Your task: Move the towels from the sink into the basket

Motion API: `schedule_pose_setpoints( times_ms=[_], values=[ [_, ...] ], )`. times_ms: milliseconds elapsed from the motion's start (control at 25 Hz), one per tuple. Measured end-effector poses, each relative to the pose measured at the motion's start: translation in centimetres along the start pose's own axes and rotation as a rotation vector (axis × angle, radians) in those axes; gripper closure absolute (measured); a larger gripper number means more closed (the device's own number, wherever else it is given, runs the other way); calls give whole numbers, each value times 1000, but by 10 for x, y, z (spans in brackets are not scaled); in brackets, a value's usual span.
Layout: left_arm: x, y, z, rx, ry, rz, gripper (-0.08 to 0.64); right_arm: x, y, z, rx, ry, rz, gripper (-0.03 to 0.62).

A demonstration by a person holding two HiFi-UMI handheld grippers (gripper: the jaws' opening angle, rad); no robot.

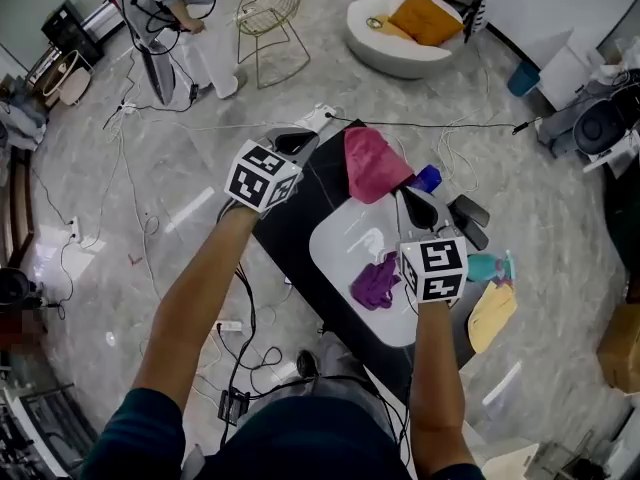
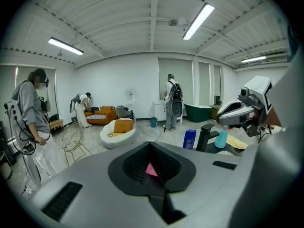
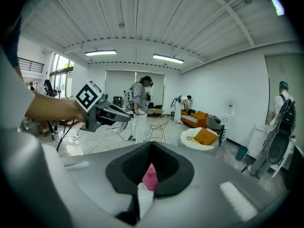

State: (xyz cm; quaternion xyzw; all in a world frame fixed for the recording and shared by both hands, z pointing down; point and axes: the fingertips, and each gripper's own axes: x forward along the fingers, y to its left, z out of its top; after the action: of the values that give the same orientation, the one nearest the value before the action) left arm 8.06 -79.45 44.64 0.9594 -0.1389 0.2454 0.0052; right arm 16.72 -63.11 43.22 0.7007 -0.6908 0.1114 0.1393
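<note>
Pink towel (image 1: pixel 372 163) was out of the sink, hanging spread between the two grippers over the far end of the counter. Left gripper (image 1: pixel 312 138) was clamped on one edge and right gripper (image 1: pixel 408 194) on the opposite corner; each gripper view showed a sliver of pink pinched between closed jaws. Handling guess: light, limp, zero stiffness, so it would drape and swing. Not fragile. A thin edge pinch could slip out, so a bunched fold deeper in the jaws would be safer. Purple towel (image 1: pixel 375 280) lay crumpled in the sink (image 1: pixel 335 238), just beside the right gripper on its left, with nothing gripping it. Best hold there is probably the top of the bunch, not a loose end. Black counter (image 1: pixel 285 218) sat under both grippers. A teal bottle (image 1: pixel 485 266) and a yellow cloth (image 1: pixel 492 313) were just right of the right gripper. Gold wire basket (image 1: pixel 270 8) stood on the floor well ahead of the left gripper, apart from everything. Likely the drop target, couldn't confirm.
</note>
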Motion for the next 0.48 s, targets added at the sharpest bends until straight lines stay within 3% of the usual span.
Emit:
schedule_pose_setpoints(
  times_ms=[480],
  values=[
    [121, 23, -58, -27, 94, -28, 552, 74, -22, -74, 54, 74, 30, 581]
  ],
)
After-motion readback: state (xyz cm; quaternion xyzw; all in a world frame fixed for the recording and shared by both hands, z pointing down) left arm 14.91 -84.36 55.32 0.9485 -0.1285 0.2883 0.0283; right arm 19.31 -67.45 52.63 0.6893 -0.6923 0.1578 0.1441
